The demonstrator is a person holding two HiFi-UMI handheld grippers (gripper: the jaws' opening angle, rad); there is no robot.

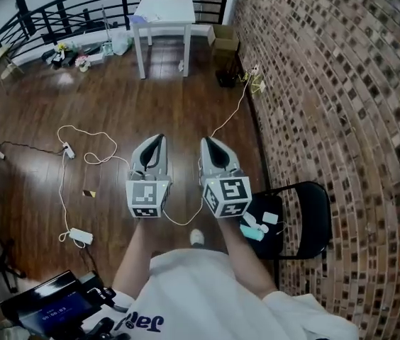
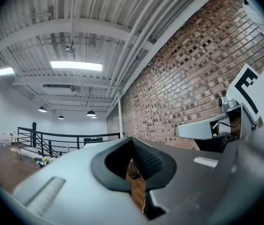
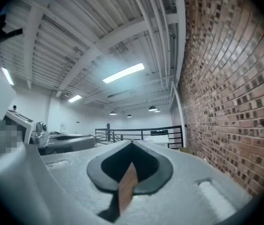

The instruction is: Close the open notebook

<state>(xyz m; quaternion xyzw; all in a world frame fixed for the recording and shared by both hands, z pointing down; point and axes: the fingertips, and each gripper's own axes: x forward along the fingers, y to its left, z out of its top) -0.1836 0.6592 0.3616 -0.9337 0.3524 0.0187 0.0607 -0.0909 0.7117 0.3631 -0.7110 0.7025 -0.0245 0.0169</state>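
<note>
No open notebook shows in any view. Both grippers are held level and side by side over the wooden floor, pointing toward a white table (image 1: 163,9) at the far end of the room. What lies on the table top is too small to tell. The left gripper (image 1: 159,139) has its jaws pressed together with nothing between them, and its tips (image 2: 132,139) meet in the left gripper view. The right gripper (image 1: 209,142) is also shut and empty, its tips (image 3: 132,143) touching in the right gripper view.
A brick wall (image 1: 342,83) runs along the right. A black folding chair (image 1: 306,214) with small items stands by the person's right side. White cables (image 1: 79,140) and a power adapter (image 1: 81,236) lie on the floor. A black railing (image 1: 79,6) and cardboard boxes (image 1: 223,40) are beyond.
</note>
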